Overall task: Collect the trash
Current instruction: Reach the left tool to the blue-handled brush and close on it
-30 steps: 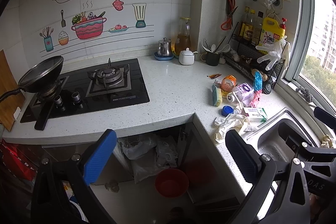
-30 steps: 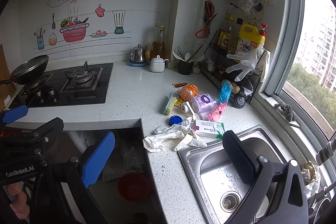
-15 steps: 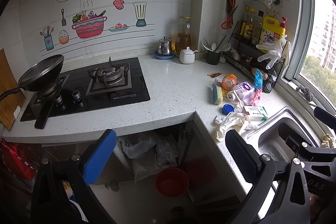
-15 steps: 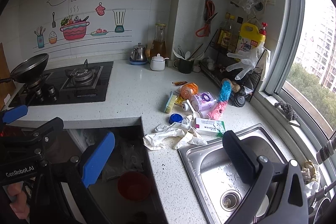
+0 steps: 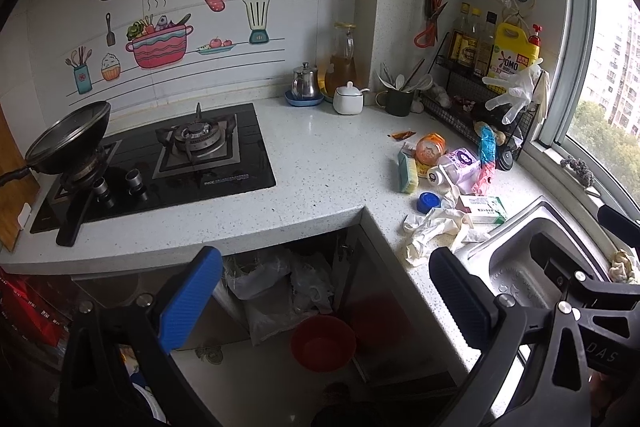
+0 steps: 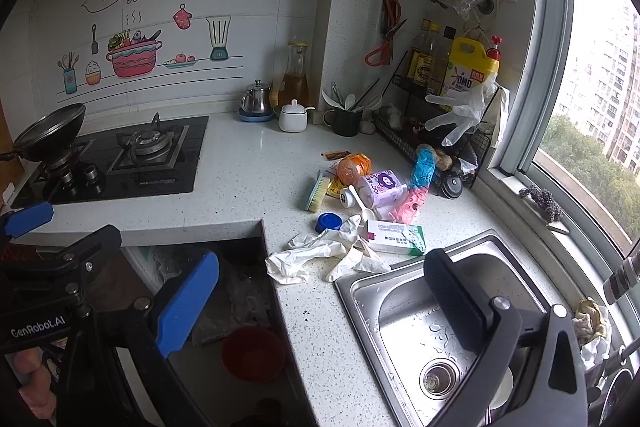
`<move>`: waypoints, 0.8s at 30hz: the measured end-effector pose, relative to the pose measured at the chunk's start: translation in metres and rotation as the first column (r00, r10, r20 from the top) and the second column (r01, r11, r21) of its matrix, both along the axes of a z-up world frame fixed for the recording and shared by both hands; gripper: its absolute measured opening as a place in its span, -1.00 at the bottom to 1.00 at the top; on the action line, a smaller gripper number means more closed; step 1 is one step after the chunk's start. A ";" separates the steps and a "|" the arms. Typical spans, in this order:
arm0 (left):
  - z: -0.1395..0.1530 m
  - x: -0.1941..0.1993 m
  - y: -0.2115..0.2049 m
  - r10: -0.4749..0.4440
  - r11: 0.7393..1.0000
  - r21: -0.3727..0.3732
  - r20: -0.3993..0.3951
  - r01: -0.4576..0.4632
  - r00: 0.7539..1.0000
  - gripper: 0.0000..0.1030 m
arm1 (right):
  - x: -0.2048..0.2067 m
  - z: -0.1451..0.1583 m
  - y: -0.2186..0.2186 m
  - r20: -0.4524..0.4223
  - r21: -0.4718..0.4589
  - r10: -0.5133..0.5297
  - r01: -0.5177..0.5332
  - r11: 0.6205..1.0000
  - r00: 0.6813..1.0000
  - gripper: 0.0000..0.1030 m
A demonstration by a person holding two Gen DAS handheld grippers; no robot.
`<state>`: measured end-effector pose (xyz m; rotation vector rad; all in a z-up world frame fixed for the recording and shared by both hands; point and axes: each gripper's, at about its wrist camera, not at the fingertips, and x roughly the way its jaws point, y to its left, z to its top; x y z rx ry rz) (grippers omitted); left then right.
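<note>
The trash lies in a heap on the white counter beside the sink: crumpled white gloves [image 5: 432, 231] [image 6: 320, 255], a green-and-white box [image 5: 482, 209] [image 6: 396, 237], a blue cap [image 5: 428, 203] [image 6: 329, 222], a purple-labelled bottle [image 5: 456, 165] [image 6: 380, 187], an orange wrapper [image 5: 430, 149] [image 6: 354, 165], a pink-and-blue pack [image 5: 486, 163] [image 6: 416, 187] and a small sachet [image 5: 401, 135] [image 6: 338, 155]. My left gripper [image 5: 325, 257] hangs open in front of the counter's inner corner, holding nothing. My right gripper [image 6: 322, 261] is open too, short of the gloves and over the sink's edge.
A red bin [image 5: 323, 343] [image 6: 254, 353] stands under the counter among plastic bags. The steel sink [image 6: 420, 307] is at the right. A gas hob [image 5: 192, 151] with a pan [image 5: 68, 139] lies left. A brush [image 6: 316, 191], jars, a cup of utensils and a wire rack [image 6: 440, 131] line the back.
Almost nothing differs. Both views have drifted only slightly, both grippers stay open, and no item on the counter has moved.
</note>
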<state>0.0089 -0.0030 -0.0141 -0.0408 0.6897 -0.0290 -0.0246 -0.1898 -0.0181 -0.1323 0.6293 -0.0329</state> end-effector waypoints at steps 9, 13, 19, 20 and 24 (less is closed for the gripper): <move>-0.022 0.060 -0.027 -0.071 0.997 -0.002 -0.075 0.071 0.995 0.99 | 0.041 -0.019 -0.023 -0.061 0.003 -0.072 0.072 0.997 0.996 0.99; -0.032 0.103 -0.046 -0.122 0.992 -0.003 -0.121 0.123 0.985 0.99 | 0.071 -0.028 -0.037 -0.102 0.006 -0.125 0.126 0.992 0.987 0.99; -0.042 0.180 -0.078 -0.213 0.976 0.005 -0.167 0.217 0.963 0.99 | 0.127 -0.041 -0.063 -0.153 -0.004 -0.213 0.215 0.977 0.965 1.00; -0.045 0.193 -0.083 -0.229 0.972 0.003 -0.174 0.233 0.958 0.99 | 0.136 -0.042 -0.067 -0.158 -0.011 -0.228 0.229 0.973 0.961 1.00; -0.059 0.245 -0.105 -0.295 0.954 -0.014 -0.214 0.300 0.931 0.99 | 0.172 -0.051 -0.080 -0.169 -0.047 -0.301 0.297 0.954 0.939 1.00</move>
